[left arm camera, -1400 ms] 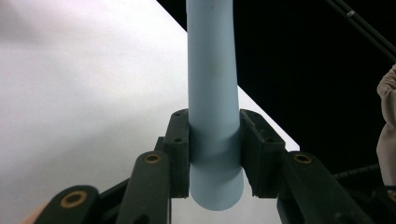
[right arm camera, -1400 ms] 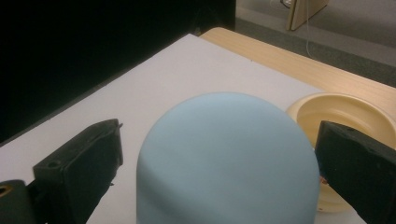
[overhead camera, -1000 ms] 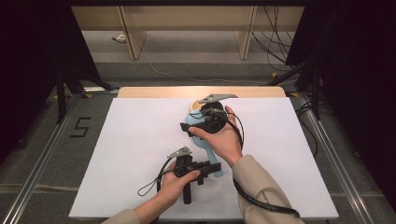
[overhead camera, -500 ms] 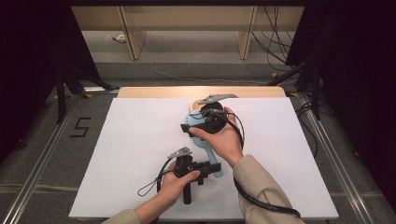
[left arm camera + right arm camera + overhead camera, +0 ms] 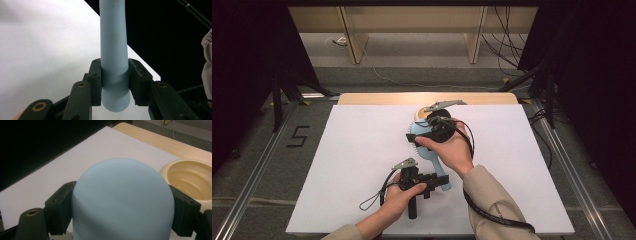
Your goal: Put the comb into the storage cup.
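Note:
A light blue hairbrush lies bristles-down across the white sheet, and both grippers hold it. My left gripper is shut on the handle near its end, its pads pressed on both sides. My right gripper sits over the rounded brush head. Its jaws have just been closing on the head, and both pads now touch its sides. The bristles are hidden under the right hand.
A cream bowl stands just beyond the brush head, at the sheet's far edge. A strip of wooden tabletop shows behind the sheet. Cables trail from both grippers across the near part of the sheet.

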Available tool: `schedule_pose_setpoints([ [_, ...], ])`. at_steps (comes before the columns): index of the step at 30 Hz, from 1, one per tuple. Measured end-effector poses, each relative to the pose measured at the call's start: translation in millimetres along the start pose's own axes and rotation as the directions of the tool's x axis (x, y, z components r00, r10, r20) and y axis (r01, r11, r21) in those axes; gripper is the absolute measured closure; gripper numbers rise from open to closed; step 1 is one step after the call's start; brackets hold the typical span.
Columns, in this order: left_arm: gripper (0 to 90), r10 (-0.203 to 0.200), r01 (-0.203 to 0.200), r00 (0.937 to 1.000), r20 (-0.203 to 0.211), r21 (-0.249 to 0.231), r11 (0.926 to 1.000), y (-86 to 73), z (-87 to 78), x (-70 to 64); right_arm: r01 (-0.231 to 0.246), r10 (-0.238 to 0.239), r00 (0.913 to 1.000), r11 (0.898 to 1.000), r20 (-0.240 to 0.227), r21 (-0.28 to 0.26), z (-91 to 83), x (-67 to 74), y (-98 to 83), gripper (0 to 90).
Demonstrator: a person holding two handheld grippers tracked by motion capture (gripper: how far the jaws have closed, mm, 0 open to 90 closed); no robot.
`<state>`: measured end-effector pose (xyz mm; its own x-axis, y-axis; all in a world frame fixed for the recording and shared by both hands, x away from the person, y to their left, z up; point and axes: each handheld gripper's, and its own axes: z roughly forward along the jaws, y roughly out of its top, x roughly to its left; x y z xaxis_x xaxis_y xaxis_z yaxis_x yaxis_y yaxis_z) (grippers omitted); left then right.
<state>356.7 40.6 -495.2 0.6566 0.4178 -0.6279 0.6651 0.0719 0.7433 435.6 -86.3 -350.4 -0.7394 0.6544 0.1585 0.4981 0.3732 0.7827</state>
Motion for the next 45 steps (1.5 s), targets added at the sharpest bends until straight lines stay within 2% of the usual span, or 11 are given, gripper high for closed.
schedule_pose_setpoints([
  [6, 65.3, 0.007, -0.007, 1.0000, 0.000, 0.001, 1.0000, -0.6, 0.2, -0.1, 0.003, -0.003, 1.0000, 1.000, 0.000, 0.015, -0.4, 1.0, 0.6, 21.2],
  [22, 65.1, 0.025, -0.025, 0.9996, -0.010, 0.001, 0.9997, 0.2, -0.6, -0.6, 0.002, -0.002, 0.9996, 1.000, 0.029, 0.007, -2.8, 4.1, 1.4, 21.5],
  [30, 65.0, 0.050, -0.050, 0.9986, -0.017, -0.005, 0.9987, 2.0, -1.8, -1.0, 0.002, -0.002, 0.9993, 1.000, 0.036, -0.001, -5.3, 5.4, 3.2, 21.5],
  [36, 63.6, 0.093, -0.094, 0.9950, -0.037, -0.009, 0.9956, 3.7, -3.1, -1.8, -0.003, 0.004, 0.9990, 1.000, 0.045, -0.023, -11.0, 6.2, 3.8, 21.6],
  [42, 53.4, 0.130, -0.131, 0.9899, -0.056, 0.001, 0.9914, 5.3, -3.7, -4.2, -0.021, 0.024, 0.9984, 0.998, 0.052, -0.051, -16.4, 3.7, 2.9, 21.6],
  [45, 43.5, 0.172, -0.172, 0.9806, -0.093, 0.017, 0.9850, 6.2, -4.2, -6.7, -0.030, 0.034, 0.9978, 0.997, 0.057, -0.064, -19.3, 1.9, 2.4, 21.6],
])
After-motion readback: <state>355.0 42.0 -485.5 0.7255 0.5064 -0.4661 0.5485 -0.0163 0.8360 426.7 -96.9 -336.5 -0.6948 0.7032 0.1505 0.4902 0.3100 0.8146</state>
